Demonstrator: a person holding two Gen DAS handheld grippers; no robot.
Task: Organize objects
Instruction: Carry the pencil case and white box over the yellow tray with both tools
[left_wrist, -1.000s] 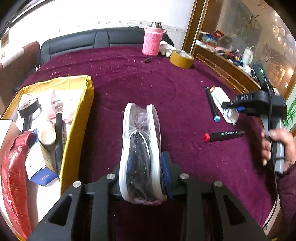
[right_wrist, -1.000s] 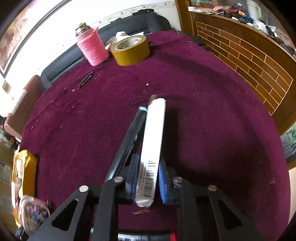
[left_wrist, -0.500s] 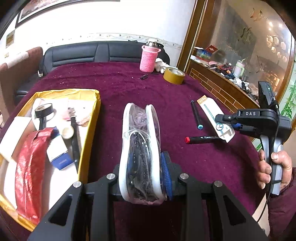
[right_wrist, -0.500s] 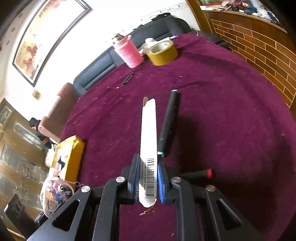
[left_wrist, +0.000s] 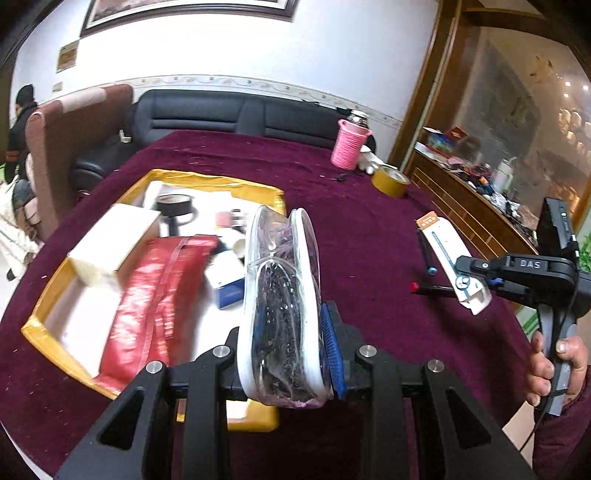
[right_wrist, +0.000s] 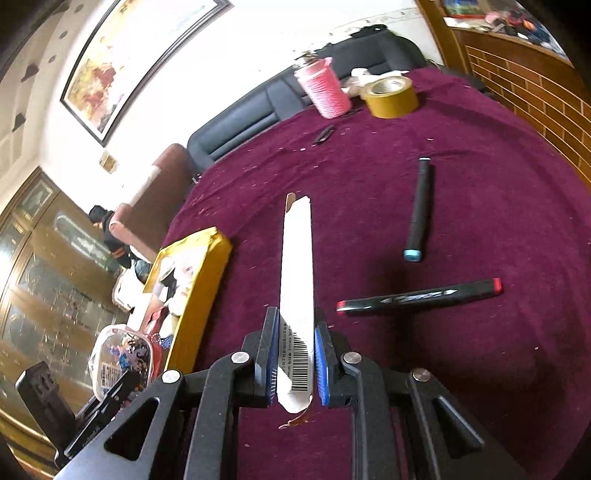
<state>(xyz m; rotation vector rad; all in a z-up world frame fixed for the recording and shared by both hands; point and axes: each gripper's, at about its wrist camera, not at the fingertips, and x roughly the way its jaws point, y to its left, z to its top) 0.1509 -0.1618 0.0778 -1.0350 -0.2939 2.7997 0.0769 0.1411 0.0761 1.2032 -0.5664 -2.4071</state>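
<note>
My left gripper (left_wrist: 291, 354) is shut on a clear white-rimmed pouch (left_wrist: 282, 295) with dark contents, held above the near right corner of the yellow box (left_wrist: 255, 192). My right gripper (right_wrist: 295, 360) is shut on a flat white pack (right_wrist: 297, 273) with a barcode, lifted over the maroon cloth. In the left wrist view the same white pack (left_wrist: 448, 258) sticks out of the right gripper (left_wrist: 476, 275), held by a hand (left_wrist: 554, 365). A red-capped marker (right_wrist: 419, 297) and a blue-capped marker (right_wrist: 419, 210) lie on the cloth to its right.
The yellow box holds a red packet (left_wrist: 147, 295), a white box (left_wrist: 114, 242), black tape (left_wrist: 173, 203) and small items. A pink-sleeved bottle (left_wrist: 351, 144) and a tape roll (left_wrist: 389, 181) stand at the far edge. Black sofa (left_wrist: 221, 114) behind, wooden cabinet (left_wrist: 461, 192) right.
Both grippers rose and swung left toward the yellow box, each keeping its load. The white pack came up off the cloth away from the two markers.
</note>
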